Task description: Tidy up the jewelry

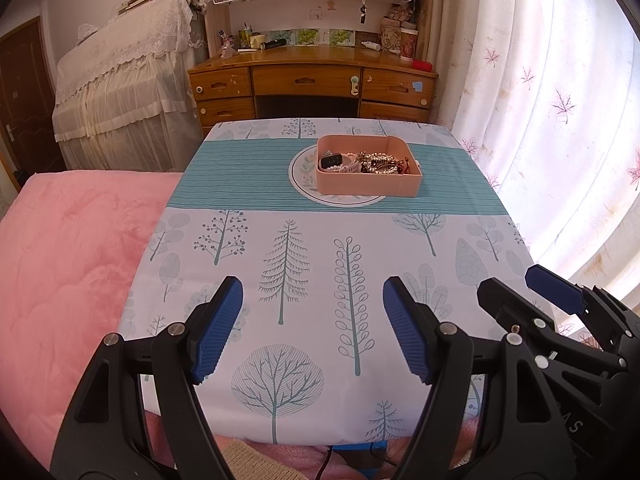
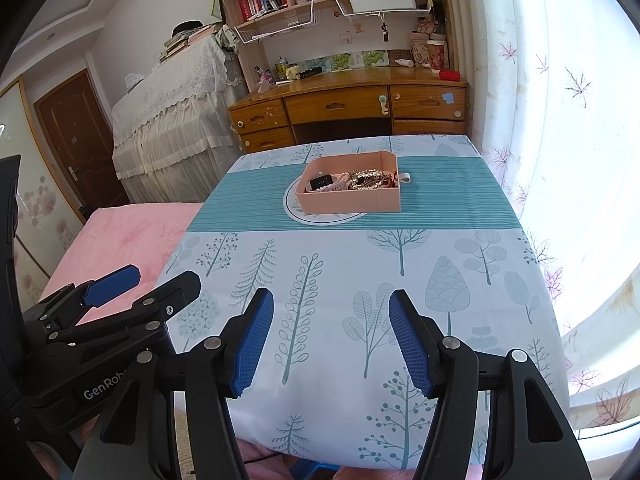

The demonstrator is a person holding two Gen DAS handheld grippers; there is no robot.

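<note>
A: Where is the jewelry (image 1: pixel 374 162) kept?
B: It is heaped with a smartwatch (image 1: pixel 333 159) in the pink tray (image 1: pixel 370 188), mid-table.
A: The grippers?
B: Left gripper (image 1: pixel 313 330) and right gripper (image 2: pixel 331 344) are held agape, empty, near edge.

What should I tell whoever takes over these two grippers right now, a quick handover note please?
Left gripper: open, empty, over the near tablecloth.
Right gripper: open, empty, alongside it.
Jewelry and a watch lie heaped in the pink tray, which sits on a plate at the far end.
This fits pieces already gathered in, or a pile awaiting sorting; I cannot tell which.
</note>
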